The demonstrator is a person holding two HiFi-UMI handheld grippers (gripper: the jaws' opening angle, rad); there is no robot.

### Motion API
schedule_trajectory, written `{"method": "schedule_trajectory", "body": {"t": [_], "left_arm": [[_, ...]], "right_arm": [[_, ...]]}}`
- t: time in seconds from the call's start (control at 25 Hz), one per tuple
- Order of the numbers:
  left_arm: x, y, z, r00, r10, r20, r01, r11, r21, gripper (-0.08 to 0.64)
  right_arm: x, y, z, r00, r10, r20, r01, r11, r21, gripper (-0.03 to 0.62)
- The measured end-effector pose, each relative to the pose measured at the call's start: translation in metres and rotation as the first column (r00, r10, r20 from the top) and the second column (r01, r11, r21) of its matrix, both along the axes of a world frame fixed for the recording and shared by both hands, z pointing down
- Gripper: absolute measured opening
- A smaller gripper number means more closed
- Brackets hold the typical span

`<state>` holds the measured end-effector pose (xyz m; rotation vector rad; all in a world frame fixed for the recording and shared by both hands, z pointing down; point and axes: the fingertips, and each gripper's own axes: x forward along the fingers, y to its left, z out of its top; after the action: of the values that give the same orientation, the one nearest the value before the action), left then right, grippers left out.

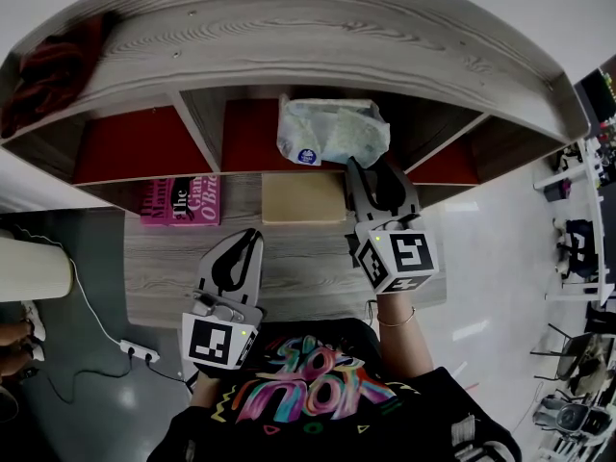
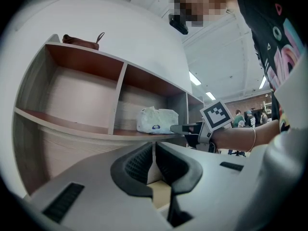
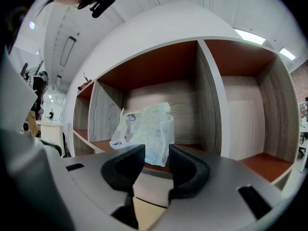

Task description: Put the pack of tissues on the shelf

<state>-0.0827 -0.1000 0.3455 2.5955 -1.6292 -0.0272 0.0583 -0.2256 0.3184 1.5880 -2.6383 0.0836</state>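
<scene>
1. The pack of tissues (image 1: 332, 131) lies in the middle compartment of the shelf (image 1: 289, 27), on its red floor and close to the front edge.
2. The right gripper (image 1: 371, 176) is released. In its own view the jaws stand apart and the pack sits just beyond the tips, at most a lower corner between them. No pad presses on it.
3. From the right fingers (image 3: 190, 165) the pack lies straight ahead, on the far side. Its long side runs left to right along the shelf front, and the gripper meets it at its right end.
4. Since the pack seems to rest on the shelf by itself, the next move is probably to draw the right gripper straight back toward the near side, without snagging the loose wrapper.
5. The left gripper (image 1: 248, 243) is clenched with nothing in it. It is well apart, to the near left over the lower board, so the right hand is far nearer.
6. The pack carries a small round blue label near its front left corner, too small to read.
7. A pink book (image 1: 180, 200) on the lower board shows "The" and what looks like "O'Bri"; the rest is unclear.
</scene>
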Motion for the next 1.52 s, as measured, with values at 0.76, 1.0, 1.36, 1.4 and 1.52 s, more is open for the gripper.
{"method": "schedule_trajectory", "body": {"t": [0.76, 1.0, 1.36, 1.4, 1.52], "left_arm": [[-0.006, 0.0, -0.003, 1.0, 0.011, 0.01, -0.011, 1.0, 0.007, 0.038], [0.002, -0.002, -0.002, 1.0, 0.028, 0.005, -0.028, 1.0, 0.009, 0.038], [0.015, -0.002, -0.002, 0.997, 0.071, 0.003, -0.071, 0.997, 0.009, 0.038], [0.017, -0.002, -0.002, 0.997, 0.075, 0.005, -0.075, 0.997, 0.007, 0.038], [0.021, -0.002, 0.0, 0.996, 0.089, 0.008, -0.089, 0.996, 0.004, 0.038]], "right_arm": [[0.009, 0.032, -0.024, 0.999, -0.021, 0.036, 0.02, 0.999, 0.046, 0.183], [0.019, 0.05, -0.021, 0.998, -0.046, 0.031, 0.044, 0.996, 0.074, 0.171], [0.026, 0.076, -0.014, 0.996, -0.084, 0.028, 0.082, 0.995, 0.052, 0.124], [0.027, 0.078, -0.011, 0.996, -0.085, 0.025, 0.084, 0.995, 0.048, 0.119], [0.028, 0.086, -0.006, 0.995, -0.091, 0.033, 0.09, 0.995, 0.041, 0.1]]}}
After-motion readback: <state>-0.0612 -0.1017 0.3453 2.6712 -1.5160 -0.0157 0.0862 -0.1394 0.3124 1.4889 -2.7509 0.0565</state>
